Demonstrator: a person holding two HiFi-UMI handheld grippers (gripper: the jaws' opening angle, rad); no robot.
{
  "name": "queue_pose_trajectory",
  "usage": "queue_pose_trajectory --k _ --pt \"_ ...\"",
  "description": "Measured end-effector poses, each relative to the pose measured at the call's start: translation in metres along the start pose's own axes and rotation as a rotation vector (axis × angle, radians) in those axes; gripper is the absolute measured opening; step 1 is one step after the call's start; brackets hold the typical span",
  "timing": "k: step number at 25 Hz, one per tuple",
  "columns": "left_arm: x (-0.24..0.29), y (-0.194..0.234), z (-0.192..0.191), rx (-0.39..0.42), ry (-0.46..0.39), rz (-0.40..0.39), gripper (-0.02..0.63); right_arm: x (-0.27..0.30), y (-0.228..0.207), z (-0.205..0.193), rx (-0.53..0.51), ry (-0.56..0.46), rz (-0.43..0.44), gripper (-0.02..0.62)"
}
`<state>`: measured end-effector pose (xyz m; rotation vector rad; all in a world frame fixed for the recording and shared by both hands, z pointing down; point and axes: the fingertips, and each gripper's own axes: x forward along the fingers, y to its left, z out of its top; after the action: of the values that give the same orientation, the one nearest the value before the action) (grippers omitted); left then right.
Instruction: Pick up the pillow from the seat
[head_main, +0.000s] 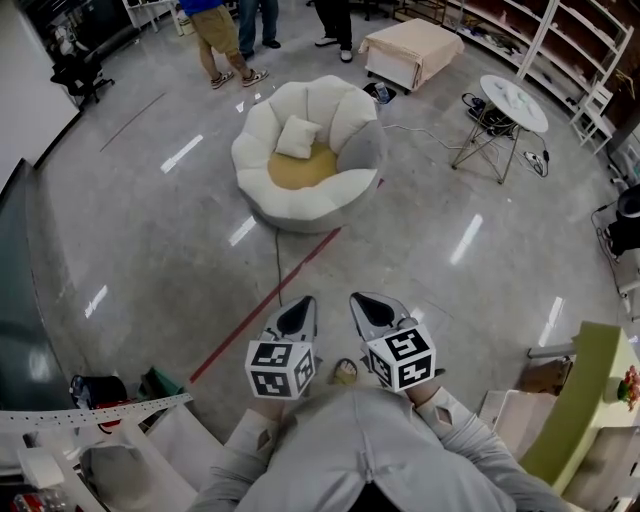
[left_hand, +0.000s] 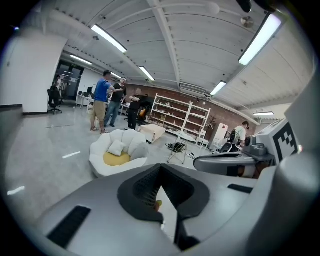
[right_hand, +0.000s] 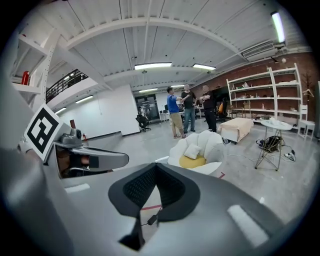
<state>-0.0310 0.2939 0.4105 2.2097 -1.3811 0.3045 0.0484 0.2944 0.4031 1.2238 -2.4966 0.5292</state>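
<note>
The pillow (head_main: 297, 137), small, square and white, is seen leaning against the backrest of a round white seat (head_main: 262, 182) with a yellow cushion (head_main: 300, 172), well apart from both grippers and straight ahead of them across the floor (head_main: 150, 230). The left gripper (head_main: 298, 312) and the right gripper (head_main: 372, 310) are held side by side low in the head view, close to the person's body, both pointed toward the seat. In each gripper view the dark pads are seen drawn together at the tip, with nothing held between them. Between the grippers and the seat, bare polished floor is found, crossed only by a red line (head_main: 240, 332) running on a slant and a thin dark cable (head_main: 278, 262) leading from the seat's base. The seat's front and left side are bordered by open floor; beyond it people (head_main: 228, 45) are standing, and a cloth-covered table (head_main: 412, 48) is set near its far right. A round folding table (head_main: 513, 102) with cables beneath it is placed further right, before shelves (head_main: 560, 40). Clutter (head_main: 100, 400) is gathered at the person's left and a green panel (head_main: 572, 400) at the right. No readable writing is made out; only black-and-white square patterns are shown on the marker cubes (head_main: 280, 367).
</note>
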Motion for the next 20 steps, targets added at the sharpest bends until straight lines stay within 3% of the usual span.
queue_pose_trajectory --k 8,20 --pt "0.004 -0.016 -0.004 -0.052 -0.012 0.013 0.005 -0.011 -0.011 -0.009 0.008 0.016 0.023 0.000" --pt "0.021 -0.001 0.005 -0.089 -0.005 0.056 0.005 -0.003 -0.026 -0.006 0.021 0.020 0.026 0.000"
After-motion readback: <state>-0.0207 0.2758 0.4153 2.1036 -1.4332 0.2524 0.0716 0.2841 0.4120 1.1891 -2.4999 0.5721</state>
